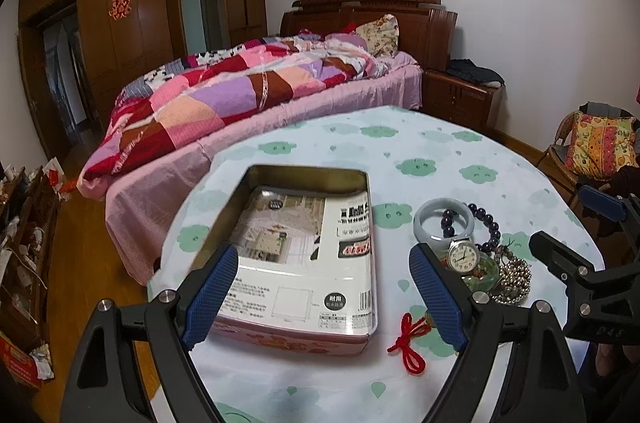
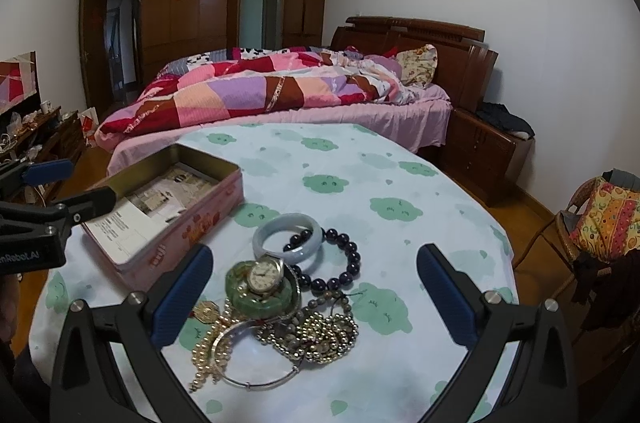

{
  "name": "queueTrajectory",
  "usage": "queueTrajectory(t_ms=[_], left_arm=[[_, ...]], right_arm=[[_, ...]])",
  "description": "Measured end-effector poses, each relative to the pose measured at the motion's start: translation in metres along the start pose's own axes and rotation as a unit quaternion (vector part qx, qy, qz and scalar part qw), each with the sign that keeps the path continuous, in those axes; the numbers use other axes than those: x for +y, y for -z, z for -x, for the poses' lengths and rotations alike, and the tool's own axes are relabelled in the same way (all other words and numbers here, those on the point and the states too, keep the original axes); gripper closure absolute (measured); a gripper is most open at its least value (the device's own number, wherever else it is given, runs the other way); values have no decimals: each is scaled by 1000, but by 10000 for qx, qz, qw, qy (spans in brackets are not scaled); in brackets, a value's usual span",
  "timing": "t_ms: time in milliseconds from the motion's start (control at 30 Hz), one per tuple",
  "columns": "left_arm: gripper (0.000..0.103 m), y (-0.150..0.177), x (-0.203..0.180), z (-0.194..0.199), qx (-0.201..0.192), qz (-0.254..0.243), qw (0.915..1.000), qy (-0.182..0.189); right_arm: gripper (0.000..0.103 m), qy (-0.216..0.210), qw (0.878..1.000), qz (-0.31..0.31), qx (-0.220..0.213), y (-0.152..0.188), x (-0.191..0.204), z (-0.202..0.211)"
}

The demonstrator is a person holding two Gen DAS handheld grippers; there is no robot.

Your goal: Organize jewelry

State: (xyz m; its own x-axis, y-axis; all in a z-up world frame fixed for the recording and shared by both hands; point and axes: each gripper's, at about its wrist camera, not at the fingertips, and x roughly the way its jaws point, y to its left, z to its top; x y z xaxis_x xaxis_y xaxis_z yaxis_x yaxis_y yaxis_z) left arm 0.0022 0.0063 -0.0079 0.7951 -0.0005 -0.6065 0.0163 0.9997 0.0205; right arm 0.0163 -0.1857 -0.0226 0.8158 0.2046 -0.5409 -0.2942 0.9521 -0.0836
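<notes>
An open pink tin lined with a printed card sits on the round table. My left gripper hovers open above its near end, holding nothing. To the tin's right lies a heap of jewelry: a pale jade bangle, a dark bead bracelet, a watch on a green bangle, a pearl string, a thin silver bangle, metal bead chains and a red knotted cord. My right gripper stands open over the heap, empty.
The table wears a white cloth with green cloud prints. Behind it stands a bed with a patchwork quilt. A chair with a bright cushion is at the right; a cluttered low cabinet is on the left.
</notes>
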Motion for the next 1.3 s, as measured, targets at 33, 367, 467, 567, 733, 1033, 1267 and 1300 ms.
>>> queueTrajectory(t_ms=[33, 367, 467, 567, 733, 1033, 1267, 1300], left_arm=[[16, 1, -1, -4, 52, 9, 10000, 18], [16, 11, -27, -22, 180, -243, 9990, 340], [16, 12, -45, -26, 214, -513, 9972, 492], [16, 10, -61, -31, 234, -757, 9952, 577], [16, -6, -81, -45, 194, -958, 9932, 636], [29, -26, -123, -87, 424, -1180, 9887, 816], [58, -21, -147, -120, 869, -1372, 9817, 999], [67, -20, -148, -124, 914, -1373, 9811, 1009]], right_arm=[[0, 22, 10000, -12, 37, 1, -3, -2], [18, 100, 9980, -394, 487, 19, -50, -20], [20, 76, 9964, -545, 638, 24, -59, -27], [21, 9, 9962, -530, 690, 29, -59, -29], [22, -65, 9961, -471, 745, 33, -60, -32], [33, 284, 9952, -566, 751, 19, -83, -46], [33, 398, 9932, -794, 758, 22, -96, -51], [33, 397, 9933, -789, 740, 22, -96, -51]])
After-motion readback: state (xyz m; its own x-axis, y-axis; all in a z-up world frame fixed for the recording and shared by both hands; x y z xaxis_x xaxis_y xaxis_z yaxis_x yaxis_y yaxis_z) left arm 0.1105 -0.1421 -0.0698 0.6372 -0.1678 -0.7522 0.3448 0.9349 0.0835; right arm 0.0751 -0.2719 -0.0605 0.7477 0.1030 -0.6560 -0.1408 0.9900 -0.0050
